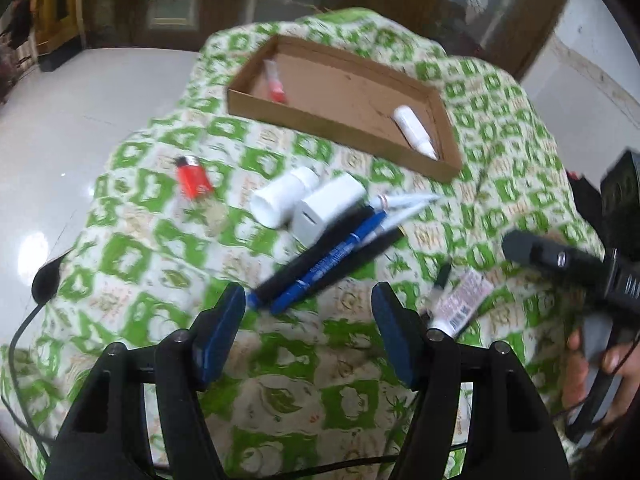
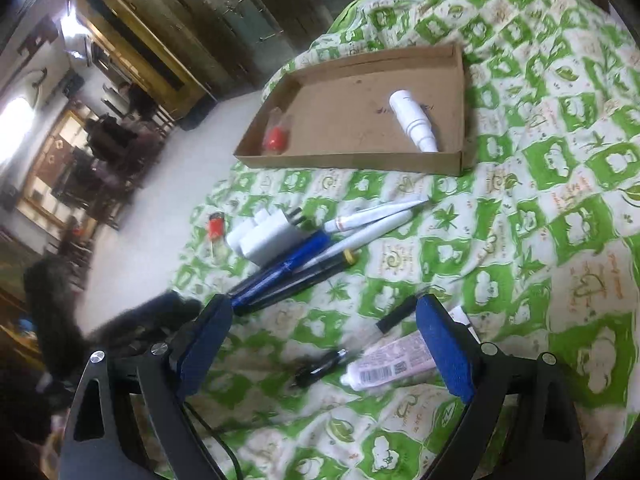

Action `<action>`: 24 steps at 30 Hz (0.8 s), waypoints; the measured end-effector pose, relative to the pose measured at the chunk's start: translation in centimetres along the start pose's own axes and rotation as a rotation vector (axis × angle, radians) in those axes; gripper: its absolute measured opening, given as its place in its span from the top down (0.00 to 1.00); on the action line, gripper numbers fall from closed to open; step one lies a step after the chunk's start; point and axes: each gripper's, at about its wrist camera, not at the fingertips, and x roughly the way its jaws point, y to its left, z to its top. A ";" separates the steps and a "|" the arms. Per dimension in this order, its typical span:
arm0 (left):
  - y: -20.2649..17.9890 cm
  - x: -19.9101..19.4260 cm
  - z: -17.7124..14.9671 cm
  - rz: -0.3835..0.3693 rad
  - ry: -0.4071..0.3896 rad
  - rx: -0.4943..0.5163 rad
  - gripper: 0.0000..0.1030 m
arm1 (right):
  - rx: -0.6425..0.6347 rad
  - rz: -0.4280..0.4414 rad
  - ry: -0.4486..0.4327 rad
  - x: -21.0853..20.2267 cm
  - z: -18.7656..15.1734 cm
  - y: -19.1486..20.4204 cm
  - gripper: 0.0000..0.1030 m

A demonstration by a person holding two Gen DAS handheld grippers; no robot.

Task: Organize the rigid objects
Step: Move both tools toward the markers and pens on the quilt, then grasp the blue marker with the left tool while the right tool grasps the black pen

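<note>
Pens (image 1: pixel 328 256) lie bundled on the green cloth (image 1: pixel 132 256), long axes running from near left to far right, just beyond the empty, spread left gripper (image 1: pixel 310 320). Right gripper (image 2: pixel 324 344) gapes over a tube (image 2: pixel 390 364). Farther off sits the cardboard tray (image 1: pixel 320 128).

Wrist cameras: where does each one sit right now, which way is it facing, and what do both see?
Left wrist: rides the left tongs, facing down-forward at the pens on the green cloth; its open blue pads, the right tongs and a hand show.
Right wrist: rides the right tongs, above the tube; its open blue pads show.
Shared: cardboard tray, pens, red lighter.
</note>
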 end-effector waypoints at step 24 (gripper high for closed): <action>-6.1 5.6 2.8 -0.002 0.149 0.307 0.41 | 0.060 0.039 0.056 1.2 1.8 -3.0 0.12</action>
